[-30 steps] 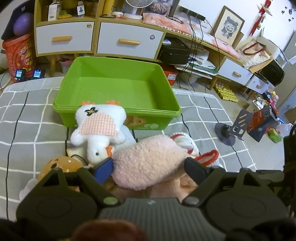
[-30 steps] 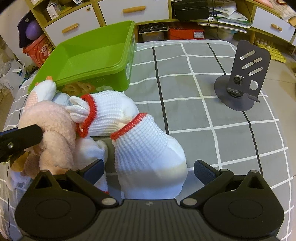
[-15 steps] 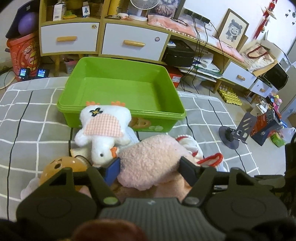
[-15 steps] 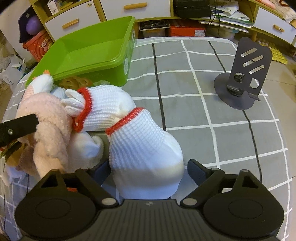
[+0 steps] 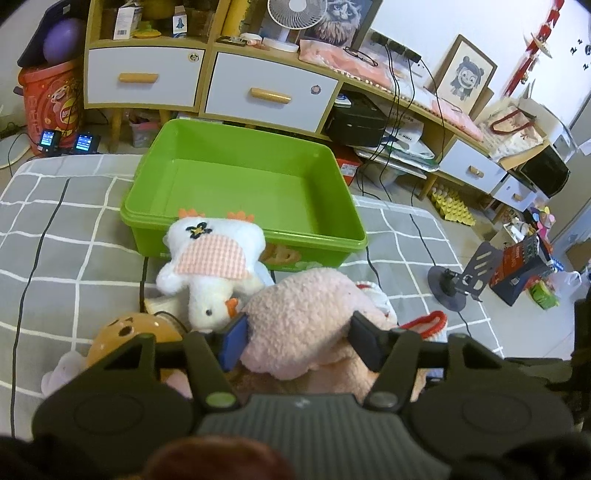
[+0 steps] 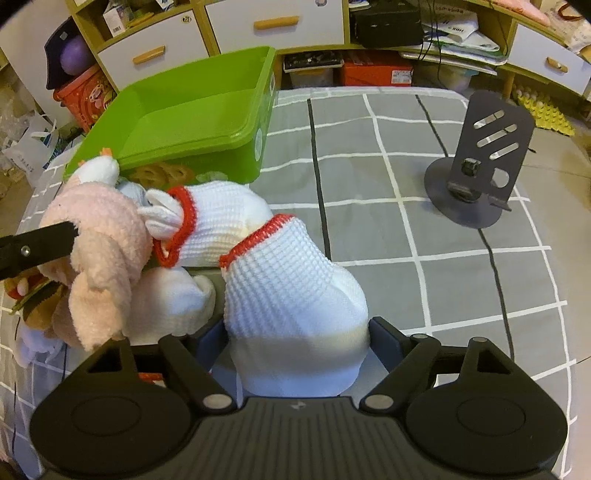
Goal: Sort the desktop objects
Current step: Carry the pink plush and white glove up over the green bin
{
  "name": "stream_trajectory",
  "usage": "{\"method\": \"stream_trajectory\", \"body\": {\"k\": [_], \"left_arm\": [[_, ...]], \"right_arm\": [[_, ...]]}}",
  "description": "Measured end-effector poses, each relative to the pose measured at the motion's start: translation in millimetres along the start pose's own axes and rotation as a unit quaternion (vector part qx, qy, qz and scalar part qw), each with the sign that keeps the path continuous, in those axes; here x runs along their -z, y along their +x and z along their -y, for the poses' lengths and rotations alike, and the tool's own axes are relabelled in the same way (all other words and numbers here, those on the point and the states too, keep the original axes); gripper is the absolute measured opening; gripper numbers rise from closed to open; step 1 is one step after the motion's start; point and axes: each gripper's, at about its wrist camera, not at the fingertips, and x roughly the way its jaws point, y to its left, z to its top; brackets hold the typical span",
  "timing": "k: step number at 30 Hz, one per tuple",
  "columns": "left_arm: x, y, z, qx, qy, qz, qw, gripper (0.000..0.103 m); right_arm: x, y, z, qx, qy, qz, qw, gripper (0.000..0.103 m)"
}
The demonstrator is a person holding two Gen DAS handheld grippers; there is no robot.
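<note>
Now both grippers' fingers (image 5: 233, 339) (image 6: 384, 341) are closing on soft toys.

Low wooden cabinet (image 5: 207, 79) along back wall, white drawers (image 5: 271, 96) with orange handles. Desk fan (image 5: 295, 18), framed cartoon picture (image 5: 464, 75) on top, cables trailing down. Black printer (image 5: 354, 118) on lower shelf. Red snack tub (image 5: 48, 107) at left. Pale tiled floor (image 5: 491, 332). White wall (image 5: 436, 26). Warm indoor light.

Bright green bin (image 5: 243, 184); beside it pink fuzzy plush (image 5: 303, 325), white red-trimmed gloves (image 6: 288, 295), grey white-checked surface (image 6: 406, 240).
</note>
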Motion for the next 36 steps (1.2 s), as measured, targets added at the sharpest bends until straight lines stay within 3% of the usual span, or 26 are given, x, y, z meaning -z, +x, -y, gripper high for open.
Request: {"method": "stream_trajectory", "body": {"k": [9, 21, 28, 36], "left_arm": [[-5, -17, -8, 0.014, -0.019, 0.02, 0.9995, 0.057], [-29, -53, -34, 0.036, -0.079, 0.083, 0.9928, 0.057], [-53, -53, -49, 0.008, -0.1, 0.107, 0.9892, 0.057], [-83, -29, -68, -0.024, -0.115, 0.102, 0.9877, 0.057]], "right_arm": [[-5, -21, 1, -0.003, 0.013, 0.023, 1.0, 0.082], [-37, -56, -6, -0.029, 0.065, 0.089, 0.994, 0.082], [-60, -63, -20, -0.04, 0.082, 0.12, 0.989, 0.082], [-83, -36, -20, -0.072, 0.121, 0.112, 0.984, 0.082]]}}
